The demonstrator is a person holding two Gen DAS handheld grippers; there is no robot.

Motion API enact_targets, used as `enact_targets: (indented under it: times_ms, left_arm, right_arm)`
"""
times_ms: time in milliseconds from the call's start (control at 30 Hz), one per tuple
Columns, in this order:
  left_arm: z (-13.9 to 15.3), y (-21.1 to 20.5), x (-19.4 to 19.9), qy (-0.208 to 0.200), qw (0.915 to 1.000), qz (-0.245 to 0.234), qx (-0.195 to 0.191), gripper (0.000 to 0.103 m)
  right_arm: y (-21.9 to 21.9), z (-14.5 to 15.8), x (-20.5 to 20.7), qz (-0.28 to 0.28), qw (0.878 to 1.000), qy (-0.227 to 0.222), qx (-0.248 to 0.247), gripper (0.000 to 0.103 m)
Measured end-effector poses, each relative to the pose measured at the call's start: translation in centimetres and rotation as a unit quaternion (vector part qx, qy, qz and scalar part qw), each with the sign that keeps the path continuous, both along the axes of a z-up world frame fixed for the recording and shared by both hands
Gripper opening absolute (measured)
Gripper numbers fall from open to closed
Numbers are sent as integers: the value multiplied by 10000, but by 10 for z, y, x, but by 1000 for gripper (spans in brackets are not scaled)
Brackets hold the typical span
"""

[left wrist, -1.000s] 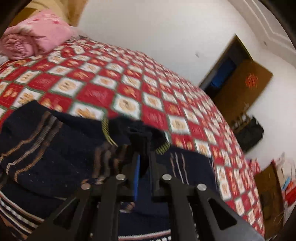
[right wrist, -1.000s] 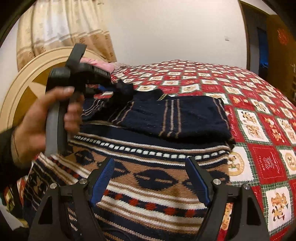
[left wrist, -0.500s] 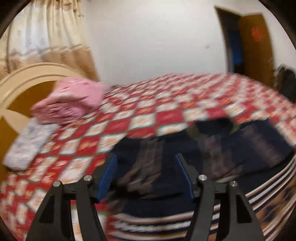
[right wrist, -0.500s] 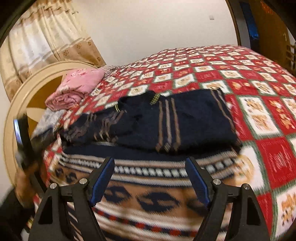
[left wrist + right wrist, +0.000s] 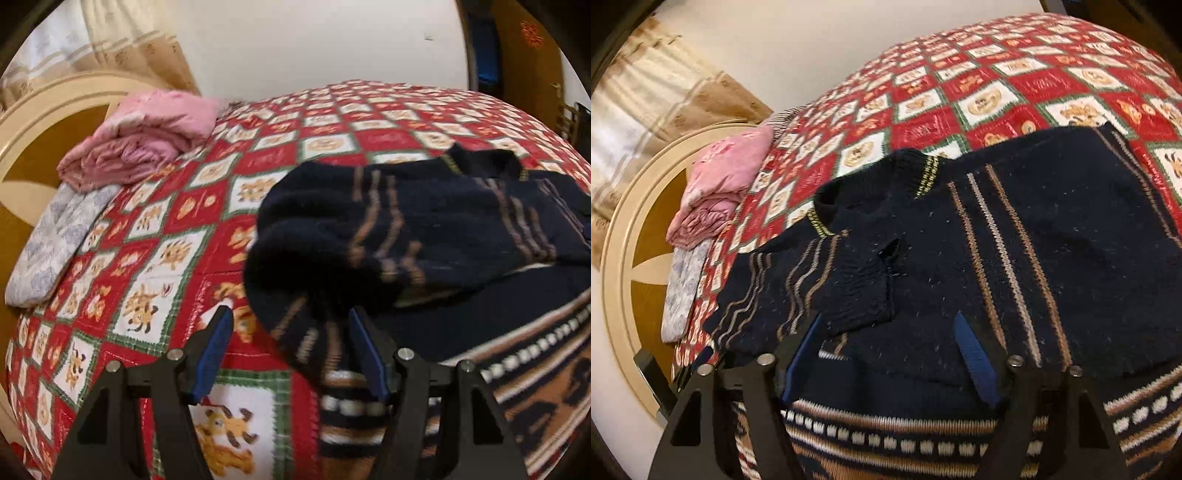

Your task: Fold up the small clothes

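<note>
Right wrist: tongs point(image 5: 890, 354) spread, seemingly over navy sweater point(image 5: 1015, 251).

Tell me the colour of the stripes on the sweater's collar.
Yellow on navy, clearest in the right wrist view, on the sweater collar.

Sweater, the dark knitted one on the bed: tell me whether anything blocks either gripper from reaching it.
Nothing visible does. The left gripper is open with the sweater's folded sleeve edge already between its fingers; the right gripper is open right over the sweater's lower body. The pink blanket lies well aside.
</note>
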State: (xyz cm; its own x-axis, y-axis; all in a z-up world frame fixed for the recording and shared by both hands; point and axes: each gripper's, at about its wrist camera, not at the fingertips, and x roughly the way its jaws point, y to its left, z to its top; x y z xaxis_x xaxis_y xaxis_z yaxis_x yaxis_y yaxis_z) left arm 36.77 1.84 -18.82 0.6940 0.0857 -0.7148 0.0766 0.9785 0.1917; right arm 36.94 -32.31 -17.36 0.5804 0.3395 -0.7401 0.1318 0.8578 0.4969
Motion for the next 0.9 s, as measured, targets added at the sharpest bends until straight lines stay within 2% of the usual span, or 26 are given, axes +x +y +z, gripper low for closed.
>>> enact_targets:
  times_ms: [67, 133, 200, 333, 400, 467, 533, 567, 600, 667, 900]
  left_arm:
    - [-1, 19, 6, 103, 9989, 284, -366, 67]
    - [-2, 41, 8, 148, 9943, 558, -891, 67]
    - [-8, 45, 11, 274, 9921, 502, -1118, 67]
    - [-12, 39, 18, 329, 9925, 500, -1064, 68]
    - [-13, 42, 23, 336, 9913, 514, -1165, 64]
    - [-13, 43, 22, 272, 9909, 435, -1248, 51]
    - [-11, 39, 20, 188, 9915, 267, -1256, 27]
    - [-11, 36, 18, 170, 9922, 191, -1222, 25]
    - [-11, 33, 17, 133, 9932, 178, -1142, 24]
    - [-10, 30, 16, 85, 9944, 159, -1037, 20]
    - [1, 24, 7, -296, 9968, 136, -727, 18]
  right_arm:
    - [0, -5, 6, -33, 9999, 91, 112, 66]
    - [1, -8, 10, -34, 9998, 133, 110, 66]
    - [4, -11, 14, -22, 9999, 153, 55, 66]
    - [13, -13, 20, 55, 9999, 125, 53, 65]
    - [16, -13, 23, 89, 9999, 123, 70, 60]
    - [21, -14, 26, 148, 9998, 147, 27, 55]
    - [26, -16, 30, 209, 9996, 179, -60, 46]
    - [29, -18, 32, 245, 9994, 207, -127, 35]
    - [33, -19, 34, 279, 9991, 240, -218, 21]
    - [36, -18, 36, 297, 9987, 199, -373, 13]
    - [32, 22, 18, 234, 9918, -508, -1145, 10]
